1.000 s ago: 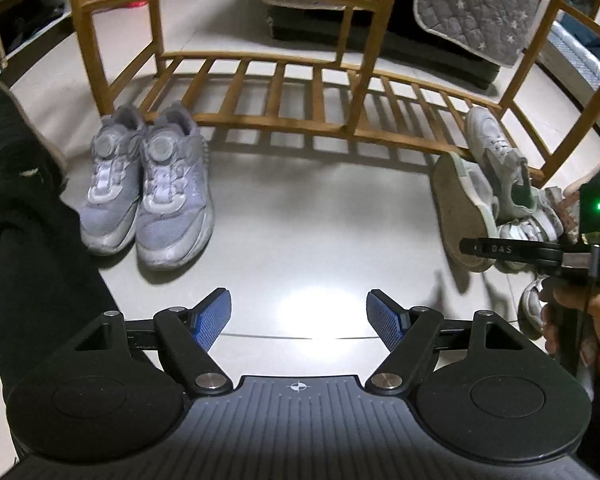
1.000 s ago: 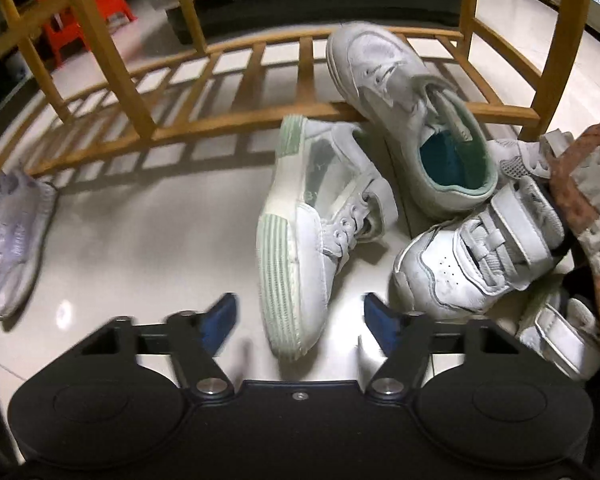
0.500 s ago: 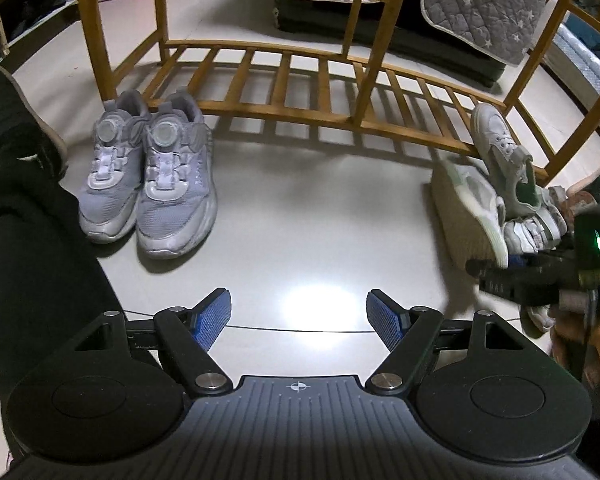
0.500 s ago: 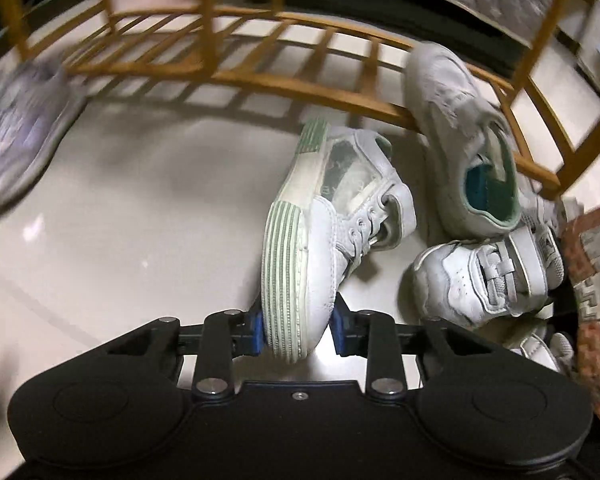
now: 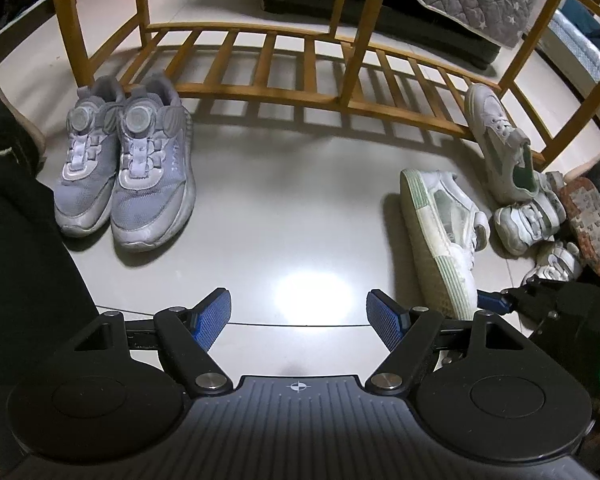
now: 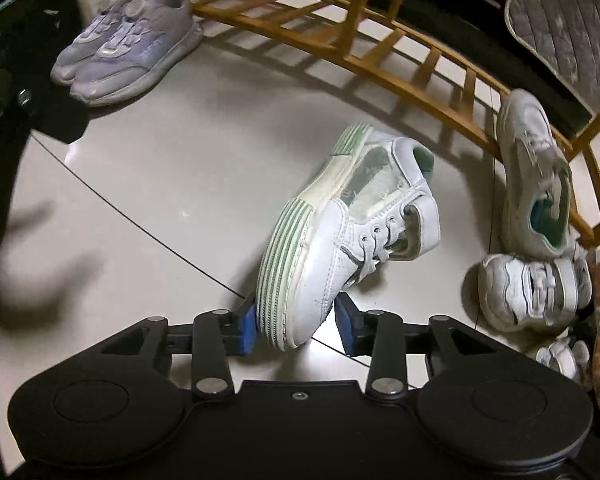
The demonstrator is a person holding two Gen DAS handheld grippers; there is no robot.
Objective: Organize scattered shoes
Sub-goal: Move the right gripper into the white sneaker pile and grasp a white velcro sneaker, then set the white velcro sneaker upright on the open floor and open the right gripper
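Dragged away from the pile toward open floor (image 6: pixel 160 184): white-and-green sneaker (image 6: pixel 340 240), toe between right tongs (image 6: pixel 296 326), just reopening, right pad apart. Left tongs (image 5: pixel 298 316) wide, empty. Probably light, stiff-soled; best pinched across sole and upper, bound beside grey pair (image 5: pixel 128 168) at rack (image 5: pixel 300 96) front edge.

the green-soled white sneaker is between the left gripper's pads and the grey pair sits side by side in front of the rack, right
Not quite. The green-soled white sneaker is between the pads of the right gripper, as the right wrist view shows; the left gripper stands open over bare floor. The grey pair does sit side by side in front of the rack.
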